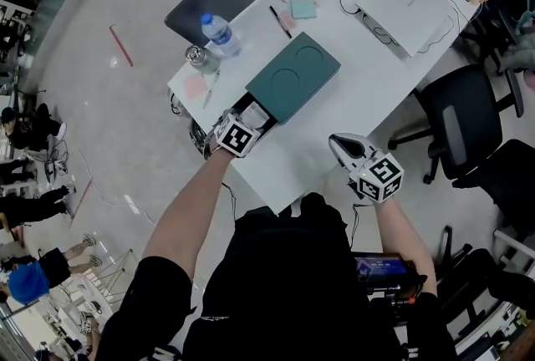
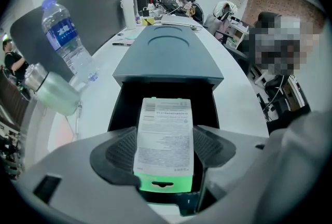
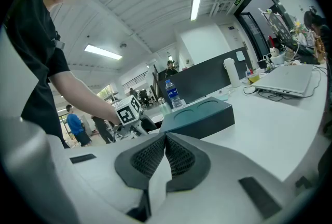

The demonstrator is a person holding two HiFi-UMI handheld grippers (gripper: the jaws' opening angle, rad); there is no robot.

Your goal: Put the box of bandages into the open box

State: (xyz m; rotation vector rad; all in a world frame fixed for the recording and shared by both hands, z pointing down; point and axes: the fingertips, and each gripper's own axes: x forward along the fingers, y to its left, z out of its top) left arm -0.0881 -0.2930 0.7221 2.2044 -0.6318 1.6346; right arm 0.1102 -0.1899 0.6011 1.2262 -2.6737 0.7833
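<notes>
Now left hand-held gripper (image 2: 164, 153): clamped on box of bandages (image 2: 166, 116), at open box (image 2: 168, 59) mouth
right hand-held gripper (image 3: 165, 153): jaws together, empty

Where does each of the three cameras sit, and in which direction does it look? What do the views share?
Head view: on the person's head, looking steeply down at the table; both arms, left gripper and right gripper show.
Left gripper view: on the left gripper, looking along the table into the open box; its jaws hold the bandage box.
Right gripper view: on the right gripper, looking across the table; its shut, empty jaws show.
Shared: all three show the open box and water bottle.
</notes>
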